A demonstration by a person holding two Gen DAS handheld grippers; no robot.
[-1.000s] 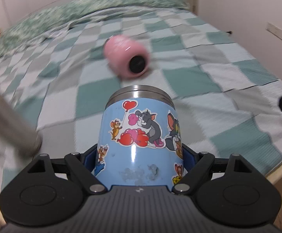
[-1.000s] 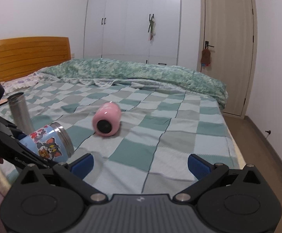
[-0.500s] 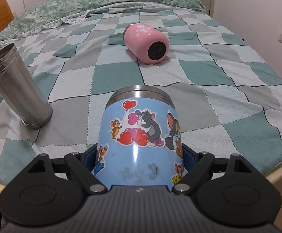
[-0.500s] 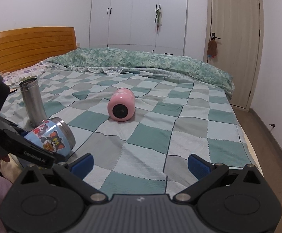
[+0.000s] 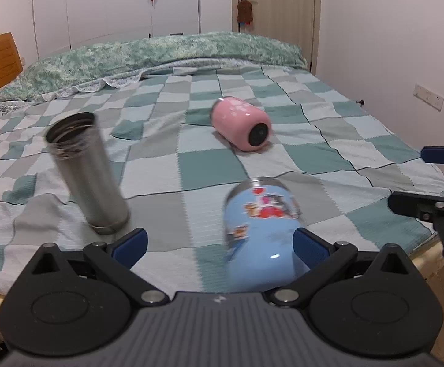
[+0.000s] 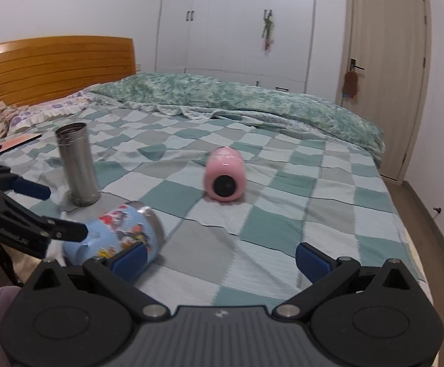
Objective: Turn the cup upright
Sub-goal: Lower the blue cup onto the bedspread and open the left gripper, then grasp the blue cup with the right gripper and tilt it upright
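A light-blue cartoon-sticker cup (image 5: 260,229) lies on its side on the checked bedspread near the front edge, blurred, its steel rim pointing away. It also shows in the right wrist view (image 6: 121,234). My left gripper (image 5: 218,244) is open with its jaws wide; the cup lies against the right finger (image 5: 309,249), not clamped. My right gripper (image 6: 220,255) is open and empty above the bed's near edge. A pink cup (image 5: 241,128) lies on its side mid-bed, also in the right wrist view (image 6: 225,174).
A steel tumbler (image 5: 88,171) stands upright to the left of the blue cup, also in the right wrist view (image 6: 76,163). A rumpled green quilt (image 6: 237,101) lies at the bed's far end. The wooden headboard (image 6: 53,64) is at the left.
My left gripper has opened and let go of the blue cup, which now lies on the bed, blurred. The left gripper has tilted up and back. The right gripper has shifted slightly.
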